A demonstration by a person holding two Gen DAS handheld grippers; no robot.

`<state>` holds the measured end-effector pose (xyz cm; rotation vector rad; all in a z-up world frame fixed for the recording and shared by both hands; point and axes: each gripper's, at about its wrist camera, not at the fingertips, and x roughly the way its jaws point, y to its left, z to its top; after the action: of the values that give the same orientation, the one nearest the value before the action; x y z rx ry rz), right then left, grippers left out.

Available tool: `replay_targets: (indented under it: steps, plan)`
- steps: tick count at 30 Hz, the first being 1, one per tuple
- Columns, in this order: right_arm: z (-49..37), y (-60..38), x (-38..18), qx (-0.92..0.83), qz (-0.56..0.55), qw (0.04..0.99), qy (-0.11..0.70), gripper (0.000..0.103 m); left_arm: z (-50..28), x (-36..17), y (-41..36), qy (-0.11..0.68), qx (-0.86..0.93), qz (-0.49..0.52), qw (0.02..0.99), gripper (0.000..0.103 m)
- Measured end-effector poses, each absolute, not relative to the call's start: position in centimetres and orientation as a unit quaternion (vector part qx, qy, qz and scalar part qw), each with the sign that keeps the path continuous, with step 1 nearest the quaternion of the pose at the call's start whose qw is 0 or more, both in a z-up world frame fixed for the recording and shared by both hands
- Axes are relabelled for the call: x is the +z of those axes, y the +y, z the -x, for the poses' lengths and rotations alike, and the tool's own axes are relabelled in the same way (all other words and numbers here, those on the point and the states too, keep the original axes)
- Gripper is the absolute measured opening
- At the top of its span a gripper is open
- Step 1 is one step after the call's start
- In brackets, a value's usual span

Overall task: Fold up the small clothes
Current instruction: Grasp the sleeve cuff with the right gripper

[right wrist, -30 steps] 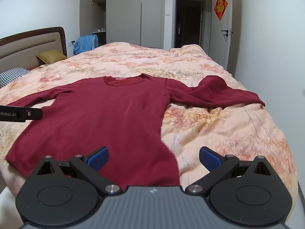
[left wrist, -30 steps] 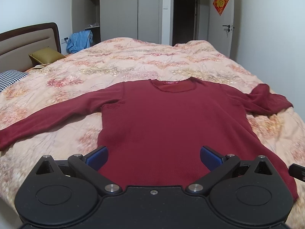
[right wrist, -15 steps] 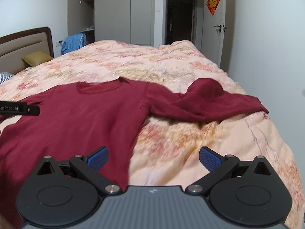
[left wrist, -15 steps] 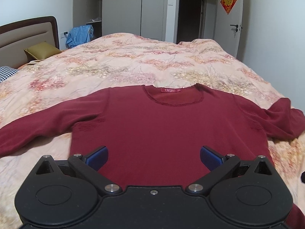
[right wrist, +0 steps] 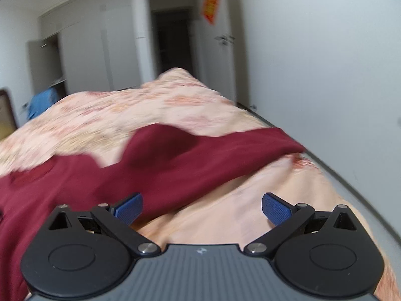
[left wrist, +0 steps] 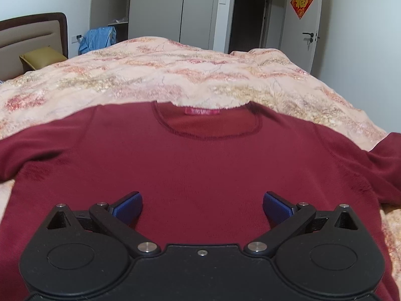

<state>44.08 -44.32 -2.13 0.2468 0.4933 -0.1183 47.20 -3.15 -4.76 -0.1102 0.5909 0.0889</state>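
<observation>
1. Currently the dark red sweater (left wrist: 200, 165) is lying flat on the floral quilt (left wrist: 175, 75); the left gripper (left wrist: 202, 207) is hovering over its body, jaws spread wide, holding nothing.
2. Meanwhile the right gripper (right wrist: 202, 207) is gaping empty near the sleeve (right wrist: 205, 155); that view is blurring.

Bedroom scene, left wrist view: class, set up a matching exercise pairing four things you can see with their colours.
Things:
1. sweater
2. cushion
3. garment by the wardrobe
4. hand-held gripper pads

Colours:
a. light blue
b. dark red
c. dark blue
d. olive yellow

Pairs: 1-b, 2-d, 3-a, 4-c
</observation>
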Motion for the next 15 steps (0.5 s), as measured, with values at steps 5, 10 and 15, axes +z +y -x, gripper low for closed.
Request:
replay_targets:
  steps: [5,10,15]
  plan:
    - [-49.1,-49.9,-3.2,-0.092,-0.188,0.945,0.25,0.103,-47.0,-5.7,-3.1,0.286,0.043,0.053,0.956,0.102]
    - [-53.0,-54.8,-4.4,-0.108,-0.306,0.917,0.232,0.093,-46.9,-6.1,-3.3,0.289,0.045,0.046,0.955,0.103]
    - [-54.7,-57.0,-4.9,-0.155,-0.339,0.901,0.224,0.042,-47.0,-6.2,-3.3,0.288,0.045,0.046,0.955,0.103]
